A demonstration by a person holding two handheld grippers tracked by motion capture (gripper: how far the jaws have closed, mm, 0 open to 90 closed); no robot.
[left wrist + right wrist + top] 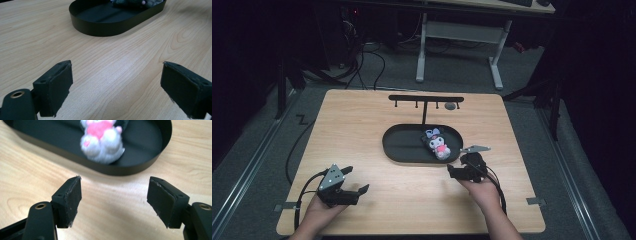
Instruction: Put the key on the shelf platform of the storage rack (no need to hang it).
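Plush toy, pink, white and dark, lies in the right half of the black oval tray, which we take as our landmark on the worktop. Just off the tray's near right edge we see our right tool, jaws spread wide and empty. Well to the tray's near left, our left tool also gapes wide. Behind the tray stands a black hook rack.
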